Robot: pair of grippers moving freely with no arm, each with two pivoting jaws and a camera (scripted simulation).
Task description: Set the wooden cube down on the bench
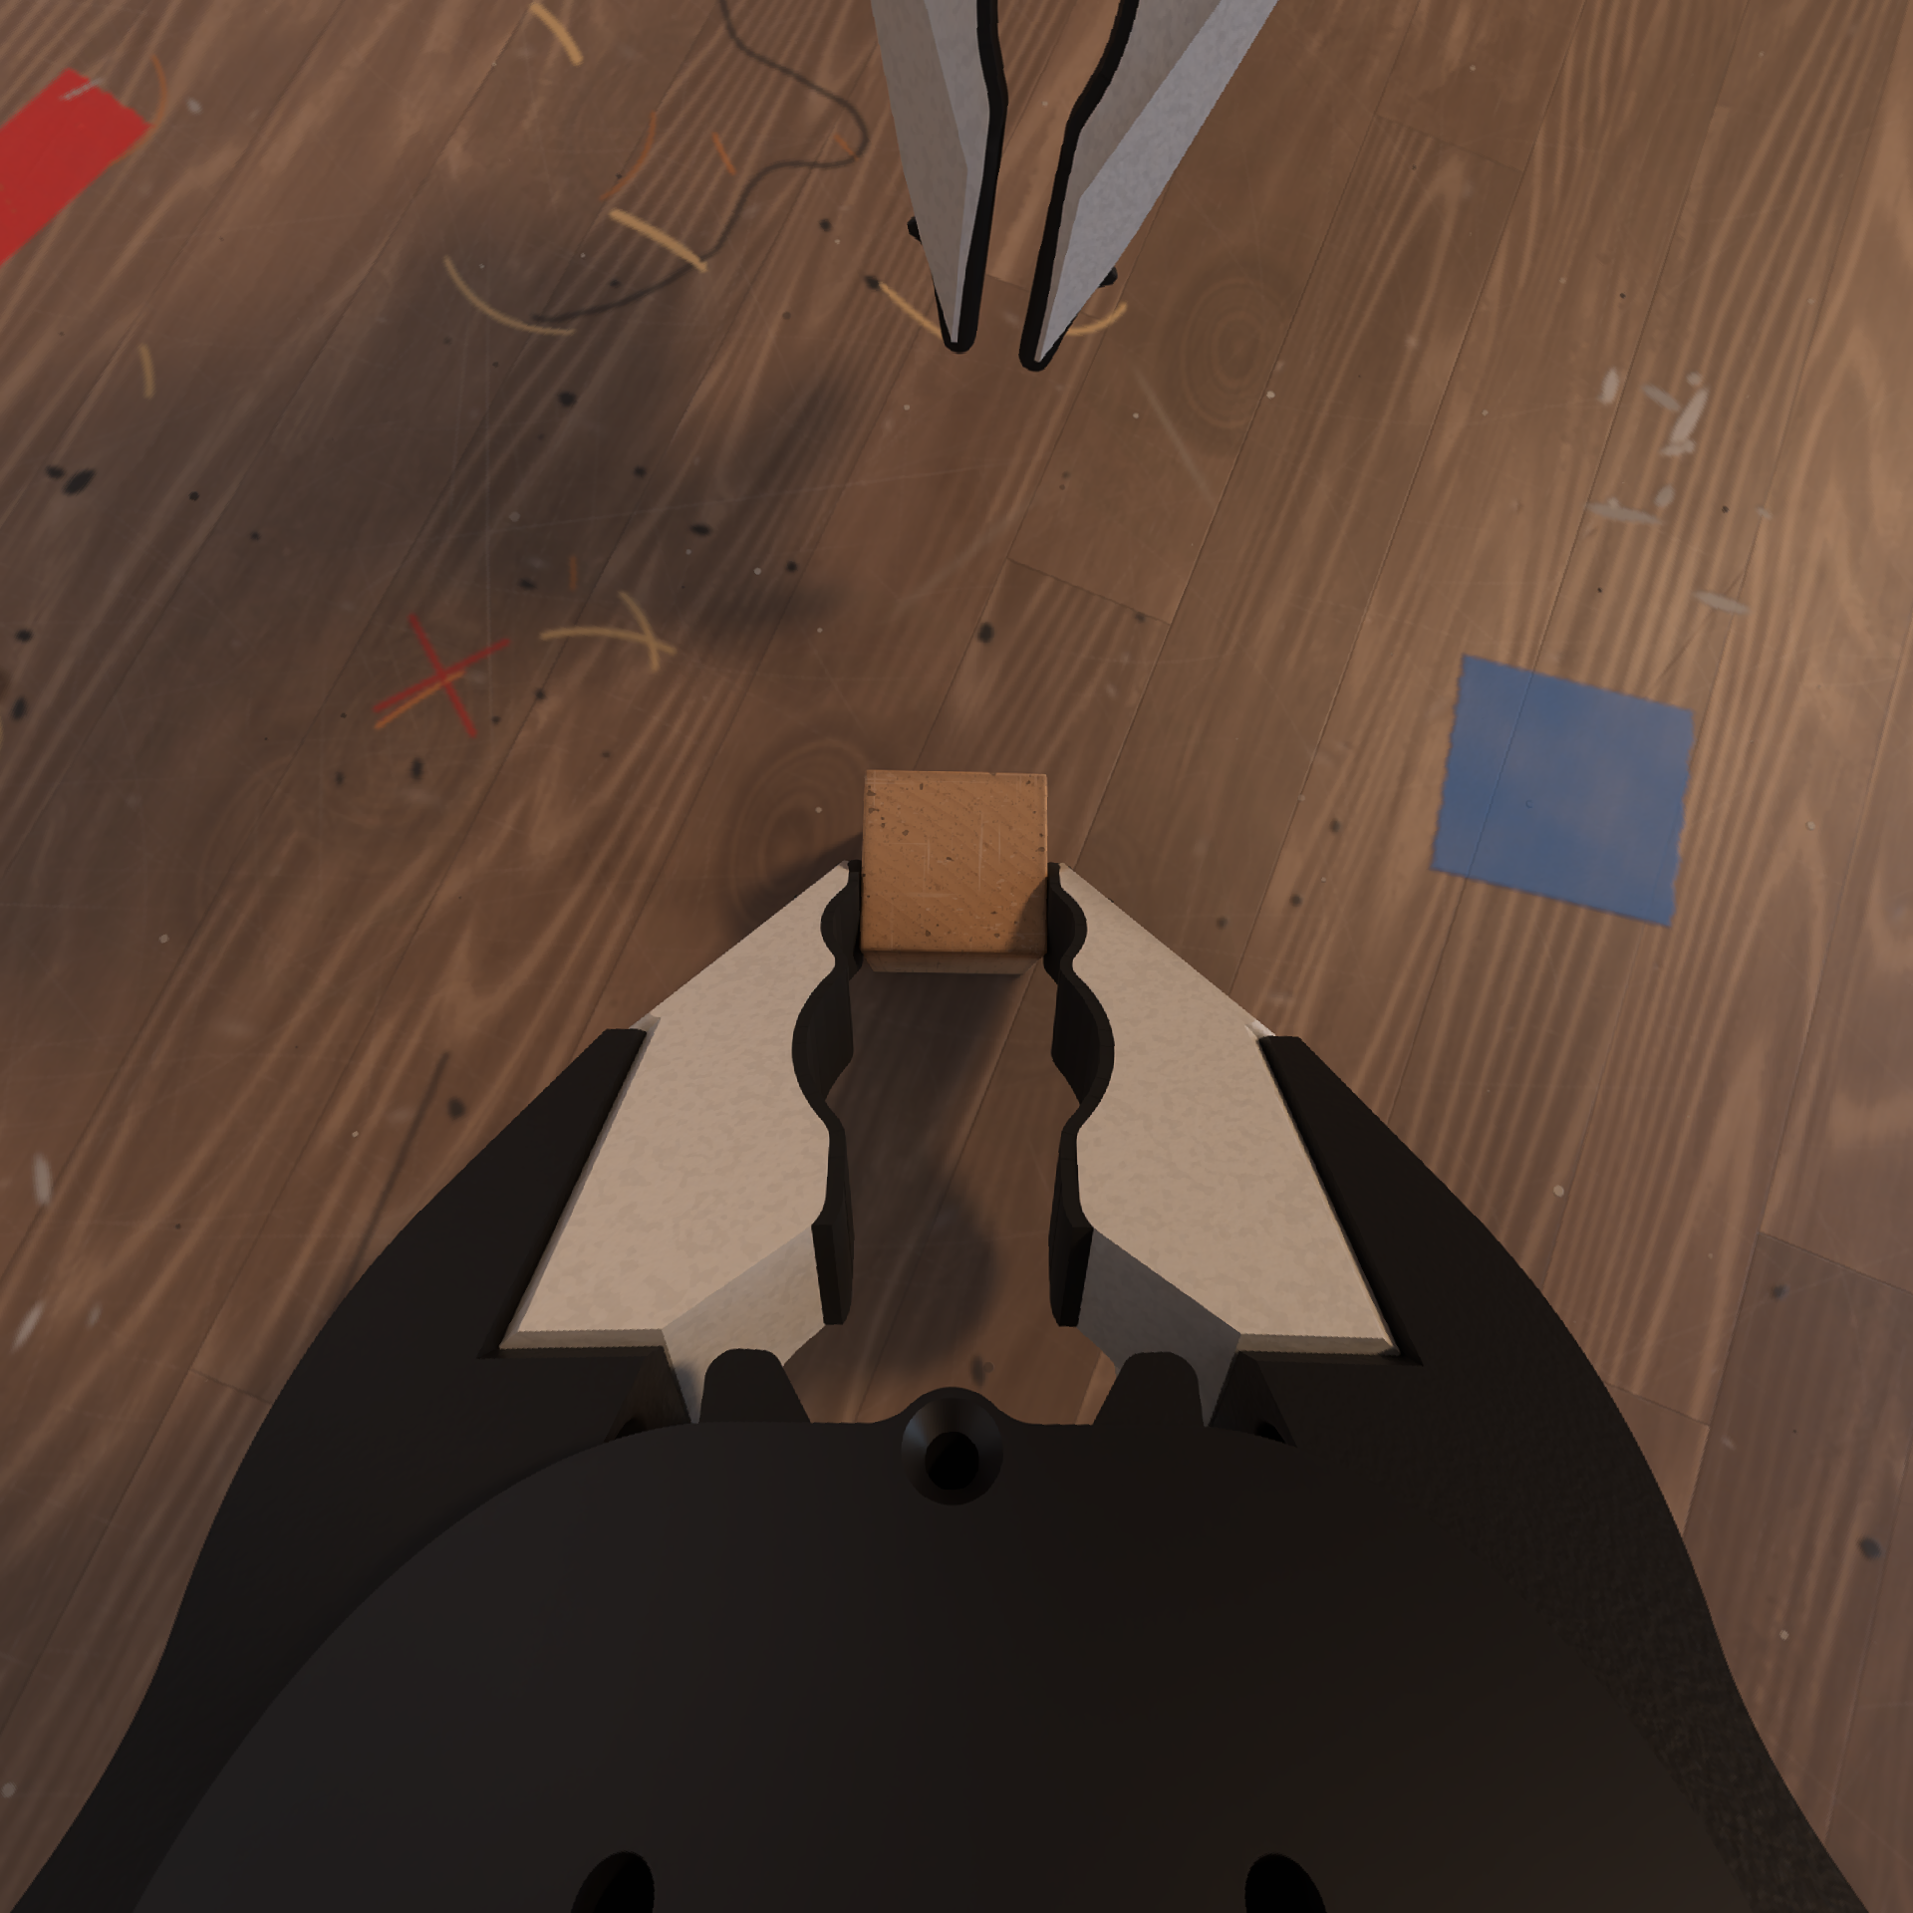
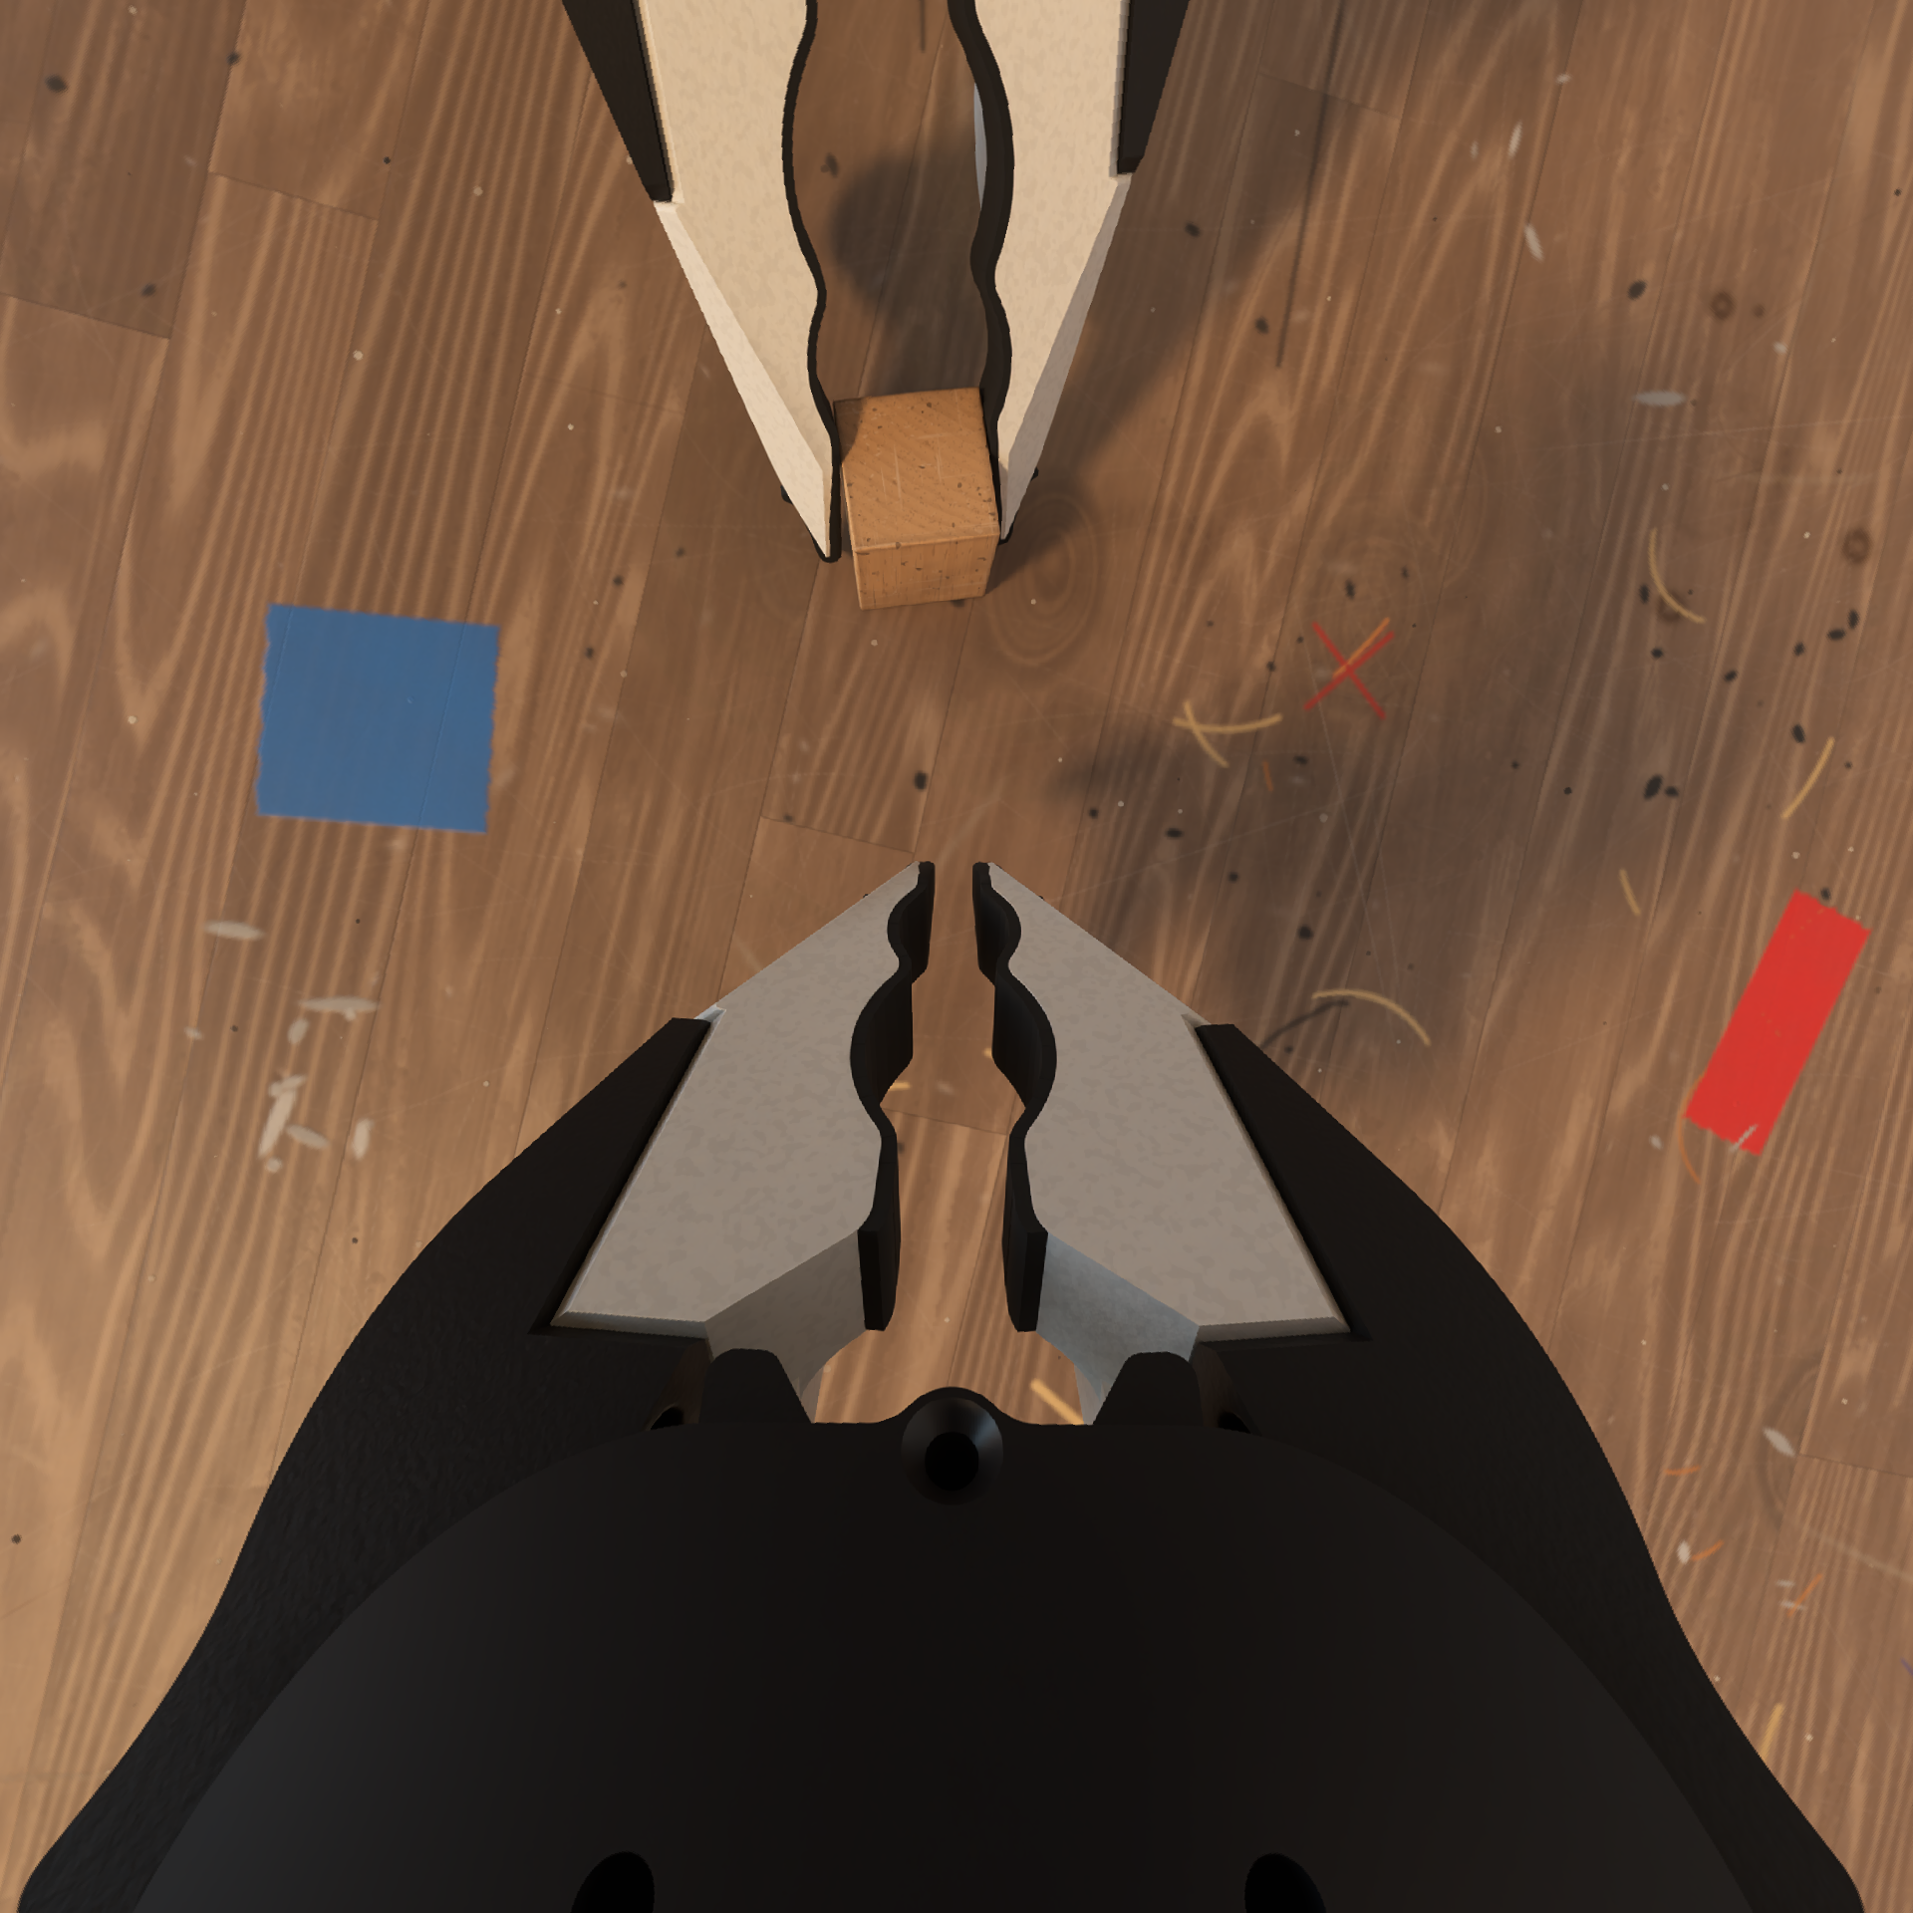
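Note:
The wooden cube is a small light-brown block gripped between the fingertips of my left gripper, which is shut on it. The right wrist view shows the same cube in the left gripper, low over the wooden bench. I cannot tell whether the cube touches the bench. My right gripper is shut with only a thin slit between its fingers, and it is empty. It faces the cube from a short distance and also shows in the left wrist view.
A blue square patch lies flat on the bench beside the cube and also shows in the right wrist view. A red tape strip, a red cross mark, a thin dark cord and scattered shavings lie on the other side.

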